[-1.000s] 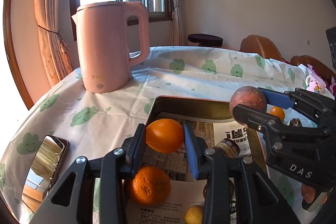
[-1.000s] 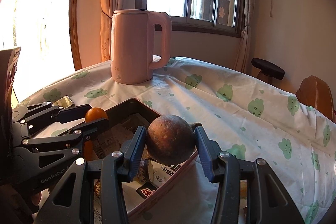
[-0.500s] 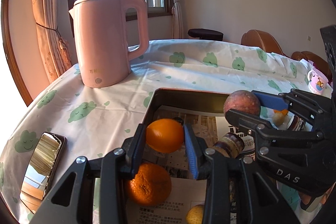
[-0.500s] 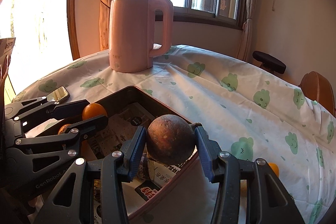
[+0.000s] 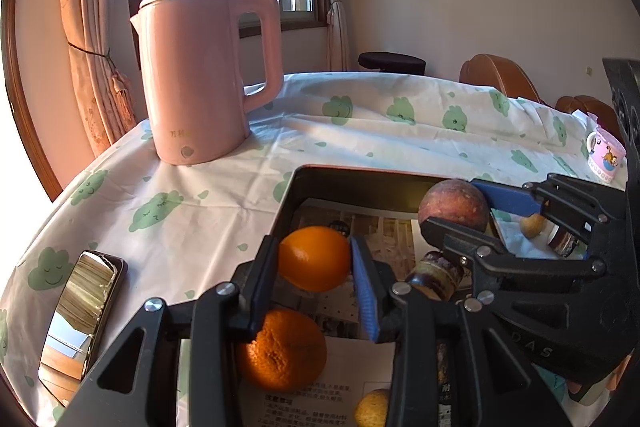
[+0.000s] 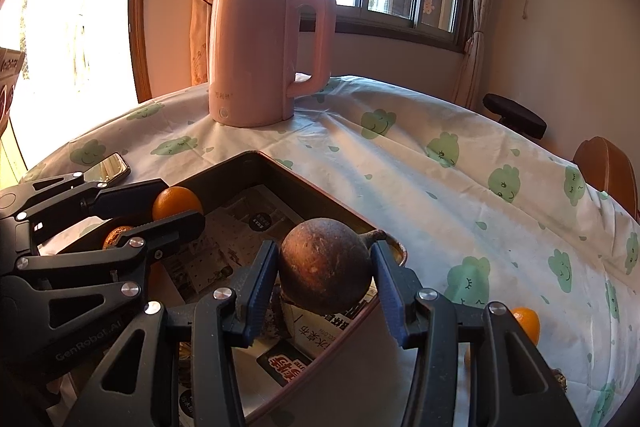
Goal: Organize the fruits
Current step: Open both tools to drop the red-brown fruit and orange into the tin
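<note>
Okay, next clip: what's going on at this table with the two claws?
A person is sorting fruit into a paper-lined tray on the table. The left claw grips a small orange above the tray, over a larger orange already lying inside. The right claw grips a round brown fruit over the tray's edge. A pink kettle and a phone sit nearby.

A tall pink kettle [image 5: 200, 75] stands on the worktop [image 5: 360, 131] with its cloud cloth; a shiny phone [image 5: 80, 307] lies near; a small pink cup [image 5: 606, 157] sits far off.
</note>
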`<state>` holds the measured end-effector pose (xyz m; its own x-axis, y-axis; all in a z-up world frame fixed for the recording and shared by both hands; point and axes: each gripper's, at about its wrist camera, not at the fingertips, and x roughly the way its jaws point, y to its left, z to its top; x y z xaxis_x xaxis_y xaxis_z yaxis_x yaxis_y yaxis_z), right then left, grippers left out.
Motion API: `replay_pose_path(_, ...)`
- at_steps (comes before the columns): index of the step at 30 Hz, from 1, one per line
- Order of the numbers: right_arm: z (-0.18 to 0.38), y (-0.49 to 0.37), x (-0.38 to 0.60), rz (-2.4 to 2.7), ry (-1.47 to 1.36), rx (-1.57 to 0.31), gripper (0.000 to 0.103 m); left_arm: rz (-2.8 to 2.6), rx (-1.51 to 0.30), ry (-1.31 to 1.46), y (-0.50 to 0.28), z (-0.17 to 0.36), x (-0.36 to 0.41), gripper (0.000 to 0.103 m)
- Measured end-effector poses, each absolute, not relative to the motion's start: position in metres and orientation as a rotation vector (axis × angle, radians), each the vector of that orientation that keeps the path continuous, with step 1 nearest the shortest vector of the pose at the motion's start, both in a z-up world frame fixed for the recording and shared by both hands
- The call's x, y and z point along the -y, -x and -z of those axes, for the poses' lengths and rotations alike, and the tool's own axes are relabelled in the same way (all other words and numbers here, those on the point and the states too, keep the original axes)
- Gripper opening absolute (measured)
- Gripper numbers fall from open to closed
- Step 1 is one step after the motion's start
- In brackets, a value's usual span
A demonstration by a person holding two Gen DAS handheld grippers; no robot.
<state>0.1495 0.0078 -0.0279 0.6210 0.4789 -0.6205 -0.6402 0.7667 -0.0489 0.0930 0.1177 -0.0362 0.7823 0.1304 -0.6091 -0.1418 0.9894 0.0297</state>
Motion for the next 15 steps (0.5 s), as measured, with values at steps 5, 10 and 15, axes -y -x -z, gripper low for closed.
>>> replay_pose_path(5, 0.028, -0.149, -0.010, -0.665, 0.276, -0.629, 0.051, -0.157, -0.649, 0.016, -0.091, 0.036, -0.119, 0.037)
replay_pose_path(10, 0.026, -0.149, -0.007, -0.652, 0.272, -0.623, 0.060, -0.159, -0.638, 0.033, -0.084, 0.034, -0.121, 0.046)
replay_pose_path(15, 0.018, -0.143, 0.004, -0.633, 0.249, -0.606, 0.065, -0.161, -0.586, 0.041, -0.068, 0.023, -0.117, 0.071)
